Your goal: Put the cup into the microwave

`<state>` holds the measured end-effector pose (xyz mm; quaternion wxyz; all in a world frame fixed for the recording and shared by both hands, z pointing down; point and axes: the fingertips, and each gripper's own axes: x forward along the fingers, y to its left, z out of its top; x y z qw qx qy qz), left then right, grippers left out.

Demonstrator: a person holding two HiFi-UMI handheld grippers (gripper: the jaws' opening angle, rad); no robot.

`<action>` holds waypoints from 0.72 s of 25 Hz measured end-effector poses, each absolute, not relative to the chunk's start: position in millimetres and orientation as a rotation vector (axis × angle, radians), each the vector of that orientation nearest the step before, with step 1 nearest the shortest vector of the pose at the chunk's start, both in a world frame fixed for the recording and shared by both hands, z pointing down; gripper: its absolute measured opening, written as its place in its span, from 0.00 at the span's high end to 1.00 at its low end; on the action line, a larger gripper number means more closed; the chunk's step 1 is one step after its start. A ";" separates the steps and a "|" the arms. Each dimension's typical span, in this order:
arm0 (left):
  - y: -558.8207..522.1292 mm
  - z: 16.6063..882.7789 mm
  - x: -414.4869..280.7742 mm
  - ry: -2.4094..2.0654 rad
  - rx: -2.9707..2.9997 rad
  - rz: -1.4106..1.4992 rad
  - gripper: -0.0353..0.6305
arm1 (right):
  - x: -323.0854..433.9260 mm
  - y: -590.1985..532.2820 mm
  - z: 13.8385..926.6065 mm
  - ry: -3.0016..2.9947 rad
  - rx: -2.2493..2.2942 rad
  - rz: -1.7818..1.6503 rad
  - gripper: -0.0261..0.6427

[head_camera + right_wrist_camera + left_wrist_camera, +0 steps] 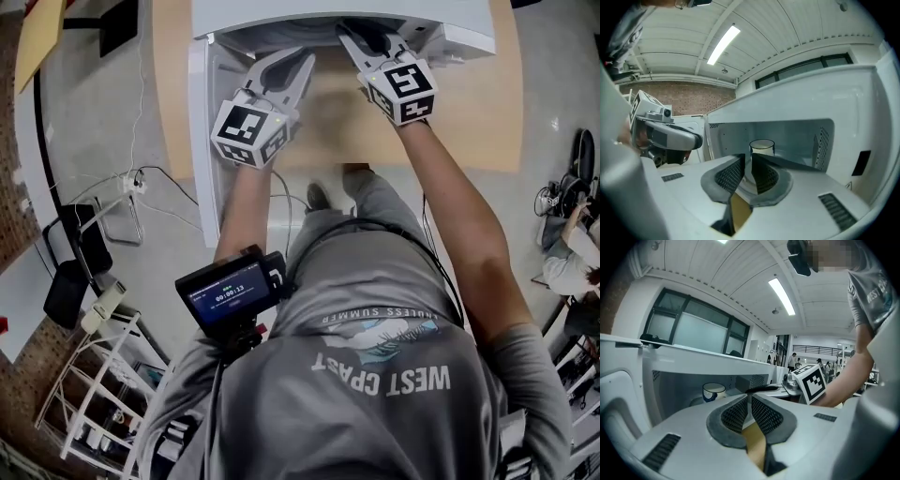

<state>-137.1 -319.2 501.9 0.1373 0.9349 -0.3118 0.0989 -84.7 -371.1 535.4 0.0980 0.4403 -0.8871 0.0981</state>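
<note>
Grey short-sleeved T-shirt is worn; white lettering, including "WEST" and "SUMMER", and a teal-and-white graphic are seen upside down at lower centre. Grey trousers are noted above it. A black cable is looped across the waist. A black device with a lit blue screen is mounted at centre left. Left gripper and right gripper: pale grey shells, dark meshed pads, black-and-white marker cubes fitted.

The head camera looked steeply down from above onto the microwave. Cameras riding the left gripper and right gripper faced nearly level, close into its cavity, both sharing the cup.
</note>
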 end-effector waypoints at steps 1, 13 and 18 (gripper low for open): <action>-318.8 501.2 -135.9 -0.899 2.710 0.285 0.91 | -84.6 -369.9 534.5 -2.631 1.298 0.298 0.88; -293.8 502.9 -125.3 -0.839 2.768 0.274 0.91 | -83.0 -335.3 530.9 -2.704 1.230 0.431 0.93; -283.1 511.3 -126.2 -0.810 2.814 0.293 0.91 | -85.5 -317.2 526.8 -2.756 1.173 0.411 0.93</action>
